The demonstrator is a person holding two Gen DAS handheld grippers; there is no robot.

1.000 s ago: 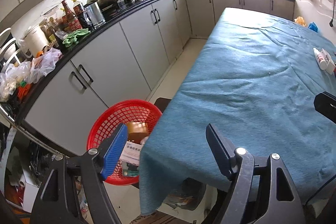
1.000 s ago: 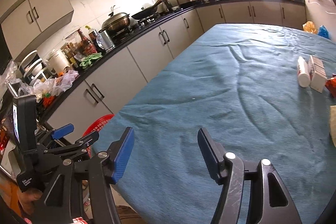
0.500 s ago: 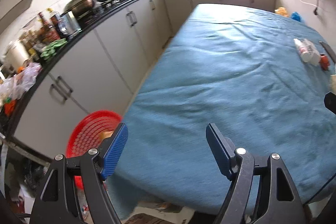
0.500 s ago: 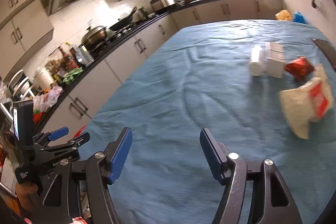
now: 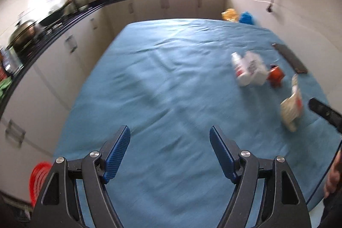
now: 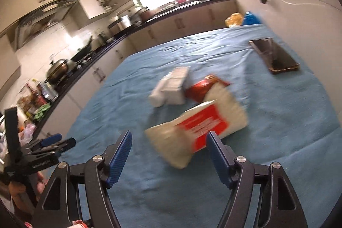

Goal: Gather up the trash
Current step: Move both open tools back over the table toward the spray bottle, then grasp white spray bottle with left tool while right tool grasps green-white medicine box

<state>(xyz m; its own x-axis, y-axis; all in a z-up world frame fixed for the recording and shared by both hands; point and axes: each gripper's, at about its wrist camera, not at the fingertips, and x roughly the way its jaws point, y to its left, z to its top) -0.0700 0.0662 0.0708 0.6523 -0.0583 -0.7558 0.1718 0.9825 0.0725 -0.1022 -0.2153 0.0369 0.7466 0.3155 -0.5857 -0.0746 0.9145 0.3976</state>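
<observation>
Step in hand, as judged: approach the trash on the blue-covered table [image 6: 277,121] for a pick.

Left gripper [image 5: 170,151]: jaws wide, nothing between them, over bare cloth at lower centre of the left wrist view. The red basket [image 5: 39,181] shows at the lower left edge of that view, beside the table.

Right gripper [image 6: 168,152]: jaws wide, having just been opening. The white bag with the red label [image 6: 198,127] lies just beyond and between the fingertips; the pads do not press on it.

Procedure: centre the bag between the right jaws, lower until the pads straddle its body, then close. The bag looks soft, so grip the bulk, not a loose corner.

Count, left to right in the right wrist view:
- white bottle [image 6: 159,93]: one
- white carton [image 6: 177,87]: one
- white bag: one
- red wrapper [image 6: 199,89]: one
- dark phone [image 6: 274,56]: one, upper right; probably not trash.
</observation>
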